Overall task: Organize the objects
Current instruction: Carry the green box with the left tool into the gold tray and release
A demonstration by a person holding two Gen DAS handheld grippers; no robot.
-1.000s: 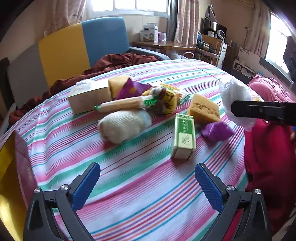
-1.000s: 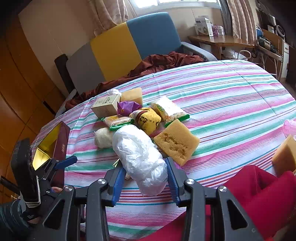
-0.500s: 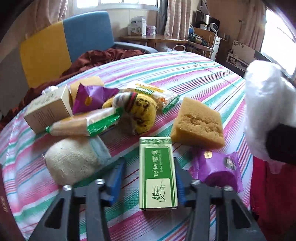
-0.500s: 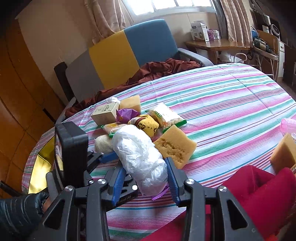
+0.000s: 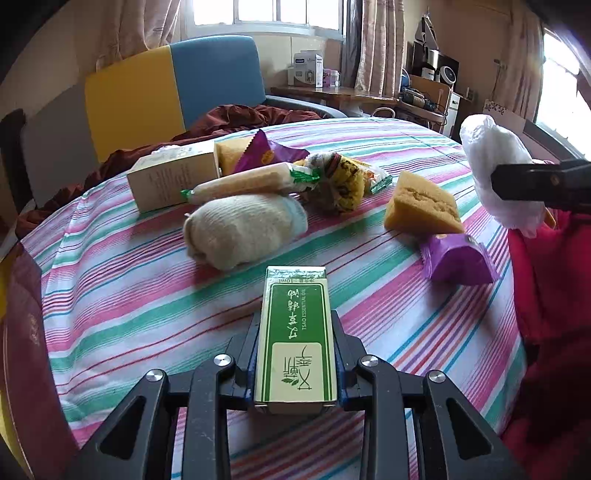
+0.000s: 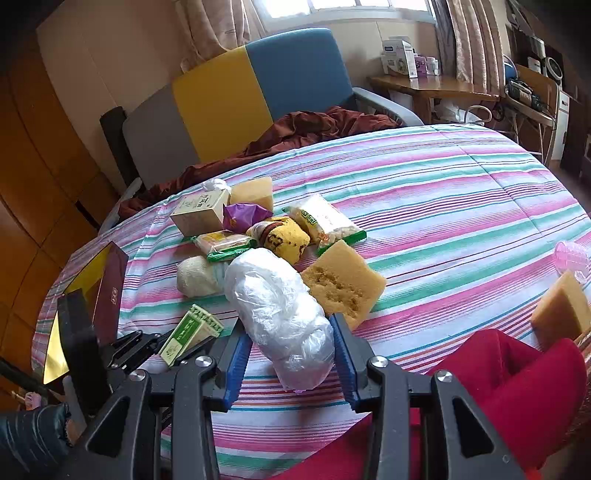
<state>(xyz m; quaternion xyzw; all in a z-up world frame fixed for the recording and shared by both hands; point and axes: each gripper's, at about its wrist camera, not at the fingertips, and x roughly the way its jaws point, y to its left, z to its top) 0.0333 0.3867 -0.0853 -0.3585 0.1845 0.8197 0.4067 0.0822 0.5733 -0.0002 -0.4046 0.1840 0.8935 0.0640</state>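
Item one, white plastic-wrapped bundle: soft, crinkly, likely slippery; your right gripper clasps its middle, raised above the striped bedspread. Item two, green carton: light, stiff, crushable; your left gripper, angled downward, has just clamped its long sides near the bedspread's front edge.

Daylit room: bright window behind pinkish curtains, beige walls, brown wood panelling at the left of the right wrist view. Grey, yellow and blue chair back beyond the striped bedcover, dark red blanket bunched against it. Wooden desk under the window, cluttered shelves at the right.
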